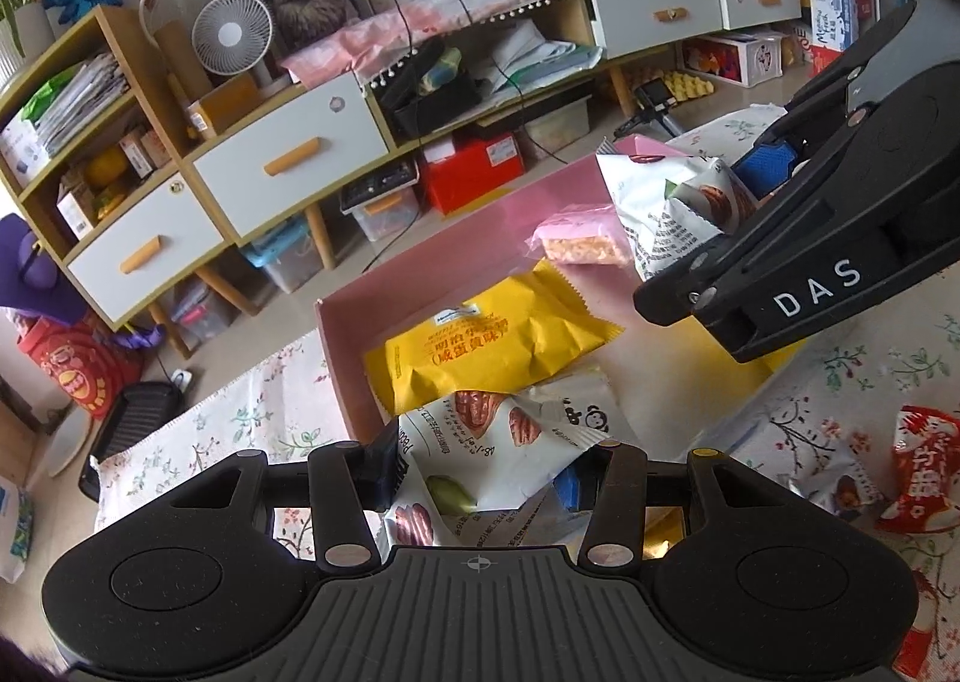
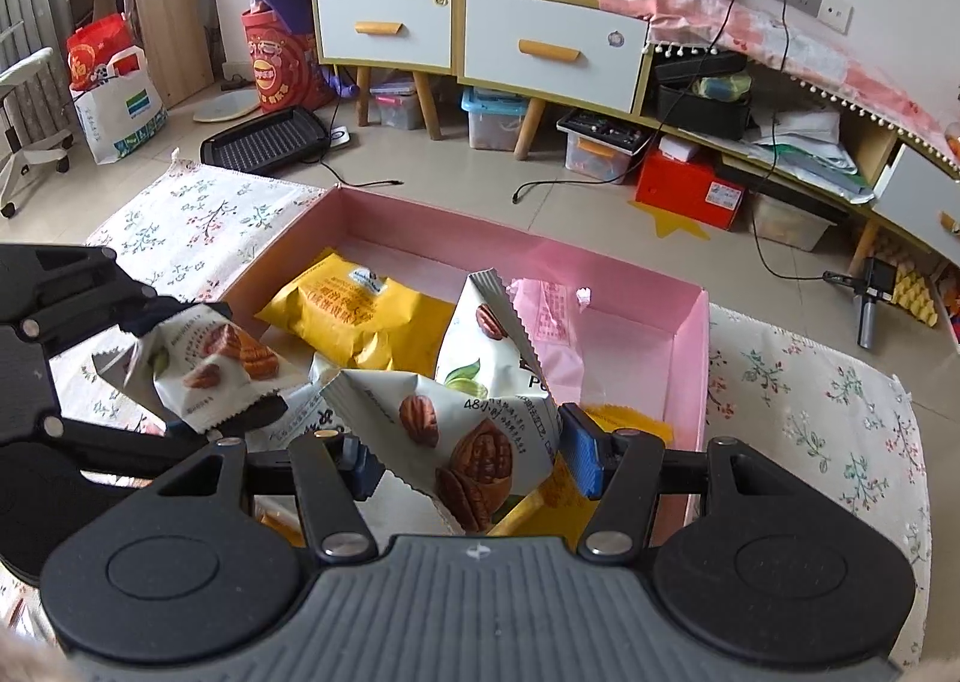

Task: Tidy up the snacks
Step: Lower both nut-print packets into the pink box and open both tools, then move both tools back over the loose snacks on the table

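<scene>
Left wrist view is showing the left gripper (image 1: 474, 478) clamping a white pecan packet (image 1: 510, 442) at 6 o'clock, over the pink box (image 1: 342, 346); the right gripper (image 1: 741, 190) (at 2 o'clock) is pinching a second pecan packet (image 1: 666, 208) above the box; a yellow packet (image 1: 486, 346) is lying inside at centre; a red packet (image 1: 921, 472) is resting on the floral cloth (image 1: 252, 424) at 4 o'clock.

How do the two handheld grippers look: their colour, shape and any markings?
Both are matte black. The left gripper has a ribbed grey top plate, two round side discs, silver rivets and blue pads. The right gripper matches it and carries white letters "DAS" on its side.
</scene>
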`<state>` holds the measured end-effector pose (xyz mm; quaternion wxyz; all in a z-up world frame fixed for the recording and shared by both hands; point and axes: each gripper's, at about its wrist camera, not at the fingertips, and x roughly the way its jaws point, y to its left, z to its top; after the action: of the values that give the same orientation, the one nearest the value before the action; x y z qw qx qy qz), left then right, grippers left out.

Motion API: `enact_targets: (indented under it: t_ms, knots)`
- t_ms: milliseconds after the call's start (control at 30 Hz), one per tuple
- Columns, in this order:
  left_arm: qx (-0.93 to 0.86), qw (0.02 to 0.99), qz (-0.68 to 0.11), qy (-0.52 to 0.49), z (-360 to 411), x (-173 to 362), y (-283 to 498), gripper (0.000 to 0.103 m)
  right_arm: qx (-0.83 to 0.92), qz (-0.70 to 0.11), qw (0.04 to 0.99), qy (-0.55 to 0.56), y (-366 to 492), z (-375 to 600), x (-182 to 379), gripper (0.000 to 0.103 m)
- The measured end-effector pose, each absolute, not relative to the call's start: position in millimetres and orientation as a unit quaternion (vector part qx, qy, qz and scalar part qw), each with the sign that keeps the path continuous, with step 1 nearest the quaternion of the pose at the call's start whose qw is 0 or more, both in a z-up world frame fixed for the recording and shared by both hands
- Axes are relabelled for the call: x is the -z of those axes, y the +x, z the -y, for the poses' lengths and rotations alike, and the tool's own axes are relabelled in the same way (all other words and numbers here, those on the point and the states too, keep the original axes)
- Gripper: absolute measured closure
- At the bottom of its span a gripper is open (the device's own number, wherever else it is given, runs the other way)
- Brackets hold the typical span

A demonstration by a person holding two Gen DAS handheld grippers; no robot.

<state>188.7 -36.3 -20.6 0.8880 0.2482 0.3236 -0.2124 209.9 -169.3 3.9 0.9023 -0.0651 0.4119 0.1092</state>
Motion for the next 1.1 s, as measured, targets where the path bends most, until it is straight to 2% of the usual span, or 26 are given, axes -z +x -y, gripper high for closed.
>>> enact_targets:
  t_ms: [200,367,433,600,867,1100]
  knots:
    - [0.213,0.888,-0.327,0.244,37.2,26.8,194.0,0.057,-0.109,-0.416,0.901,-0.063,218.8,165.5,-0.3,0.048]
    - [0.223,0.884,-0.325,0.251,38.8,27.0,194.6,0.052,-0.104,-0.42,0.899,-0.06,221.9,164.4,0.2,0.045]
    - [0.225,0.884,-0.323,0.253,39.4,25.5,193.8,0.042,-0.107,-0.422,0.898,-0.058,221.6,164.5,-0.2,0.042]
    - [0.231,0.882,-0.317,0.26,42.9,22.0,188.5,0.022,-0.108,-0.418,0.9,-0.058,219.3,164.6,-3.6,0.026]
    - [0.229,0.885,-0.313,0.26,42.6,13.0,178.1,0.016,-0.108,-0.407,0.905,-0.068,211.0,161.0,-15.2,0.016]
    - [0.227,0.886,-0.311,0.259,36.6,0.7,160.3,0.015,-0.099,-0.402,0.908,-0.061,197.9,164.5,-28.6,0.015]
